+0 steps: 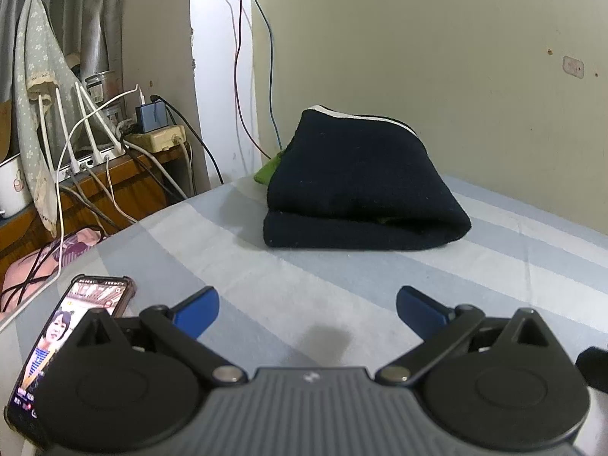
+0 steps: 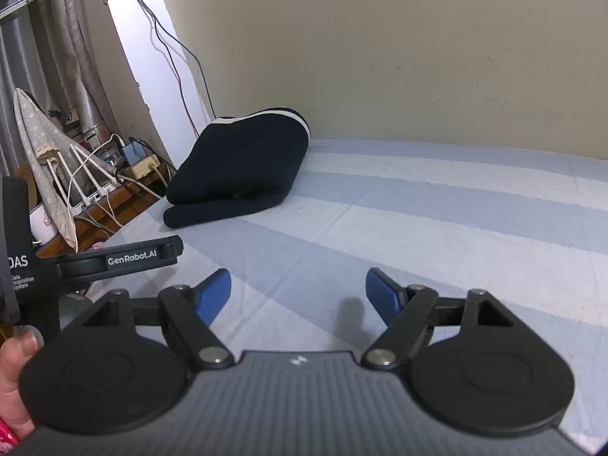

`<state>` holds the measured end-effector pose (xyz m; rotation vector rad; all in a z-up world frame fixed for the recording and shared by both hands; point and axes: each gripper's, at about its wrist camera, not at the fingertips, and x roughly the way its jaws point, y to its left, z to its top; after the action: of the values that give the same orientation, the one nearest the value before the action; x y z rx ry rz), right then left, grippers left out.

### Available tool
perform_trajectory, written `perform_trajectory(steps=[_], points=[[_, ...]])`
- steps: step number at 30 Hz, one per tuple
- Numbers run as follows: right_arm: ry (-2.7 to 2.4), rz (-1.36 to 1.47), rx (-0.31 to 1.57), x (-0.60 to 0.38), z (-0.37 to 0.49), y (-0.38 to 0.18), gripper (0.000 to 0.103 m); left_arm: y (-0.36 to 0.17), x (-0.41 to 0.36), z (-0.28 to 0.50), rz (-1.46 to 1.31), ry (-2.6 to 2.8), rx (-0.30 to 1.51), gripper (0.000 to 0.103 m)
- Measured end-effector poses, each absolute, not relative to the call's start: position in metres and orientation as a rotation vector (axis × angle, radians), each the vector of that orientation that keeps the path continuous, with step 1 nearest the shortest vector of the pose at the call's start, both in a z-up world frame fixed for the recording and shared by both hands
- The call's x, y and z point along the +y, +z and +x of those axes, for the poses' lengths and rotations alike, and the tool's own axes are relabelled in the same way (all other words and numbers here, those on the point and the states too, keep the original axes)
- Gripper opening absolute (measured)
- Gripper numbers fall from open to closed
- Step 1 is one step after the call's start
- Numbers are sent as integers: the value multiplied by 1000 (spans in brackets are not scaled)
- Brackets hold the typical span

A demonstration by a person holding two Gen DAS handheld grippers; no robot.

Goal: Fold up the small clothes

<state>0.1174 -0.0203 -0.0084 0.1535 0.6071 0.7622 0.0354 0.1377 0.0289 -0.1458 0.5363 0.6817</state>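
Readable writing sits only in the right wrist view: "GenRobot.AI" in white on the black arm of the left tongs (image 2: 114,260), which reaches in from the left edge, and on the body beside it the letters "DAS" above small lines that seem to read "Data Acquisition System", partly cut off. A lit phone (image 1: 72,326) lies on the bed at the near left of the left wrist view; its screen shows a picture and small text too fine to read.

The folded dark navy garment (image 1: 361,186) lies on the bed's blue-and-white striped sheet (image 1: 494,266), at the far side close to the wall, with a white stripe along its upper edge. A bit of green cloth (image 1: 268,171) peeks out at its far left.

The left tongs (image 1: 307,309) hang over the near part of the sheet with the blue pads (image 1: 197,311) spread wide and nothing between them; the garment lies well beyond them, straight ahead. The right tongs (image 2: 298,296) are likewise apart and empty, the garment far ahead and to their left. Neither touches the cloth.

A person's fingers (image 2: 15,376) show at the near left edge of the right wrist view.
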Motion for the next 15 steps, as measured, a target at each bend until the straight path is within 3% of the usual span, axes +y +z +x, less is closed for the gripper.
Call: perform_trajectory(steps=[15], points=[[759,163,613,-22,117,-8,82,25,135,38,-119,667,557,103]])
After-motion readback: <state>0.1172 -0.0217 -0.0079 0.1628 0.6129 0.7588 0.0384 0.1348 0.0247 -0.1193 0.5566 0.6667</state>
